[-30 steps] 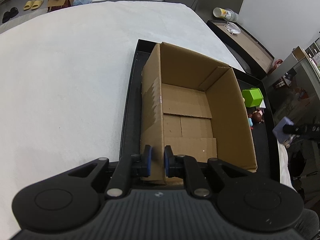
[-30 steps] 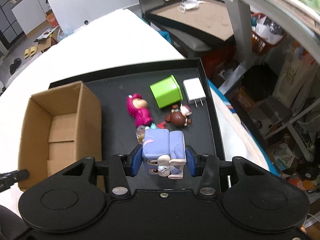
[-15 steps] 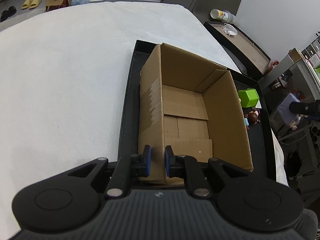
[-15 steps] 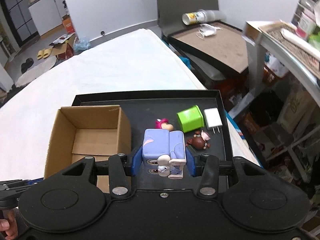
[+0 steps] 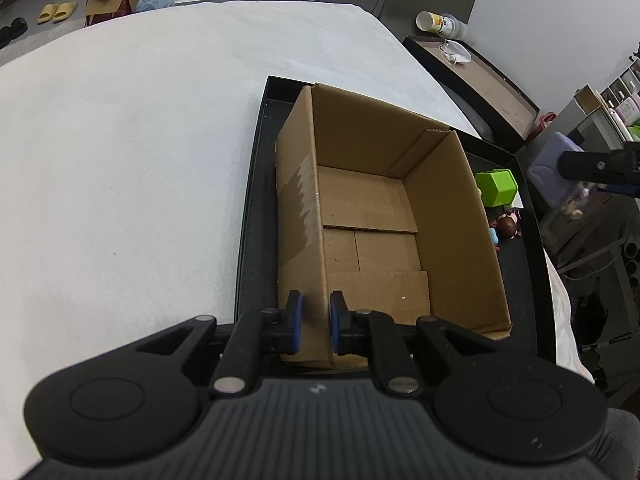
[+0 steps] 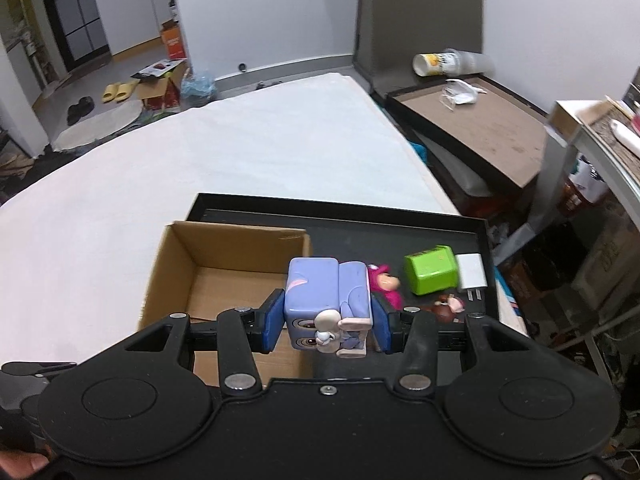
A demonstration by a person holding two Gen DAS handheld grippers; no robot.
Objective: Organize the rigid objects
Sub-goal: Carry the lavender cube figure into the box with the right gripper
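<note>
An open, empty cardboard box [image 5: 372,216] stands on a black tray [image 5: 250,216]. My left gripper [image 5: 315,322] is shut on the box's near left corner wall. My right gripper [image 6: 326,322] is shut on a purple block toy [image 6: 326,296] and holds it above the tray, over the box's right wall [image 6: 308,248]. That toy also shows at the right edge of the left wrist view [image 5: 554,172]. On the tray right of the box lie a green cube [image 6: 431,274], a pink figure [image 6: 386,284], a brown figure [image 6: 448,304] and a white charger [image 6: 472,276].
The tray sits on a white table [image 5: 120,140]. Beyond the table's right edge are a second tray with a mask and cups [image 6: 460,96], shelving and clutter [image 6: 592,184]. A chair back [image 6: 416,12] stands behind the table.
My right gripper has risen and swung left with the purple toy, from over the tray's toys to over the box's right wall. My left gripper has kept its hold on the box.
</note>
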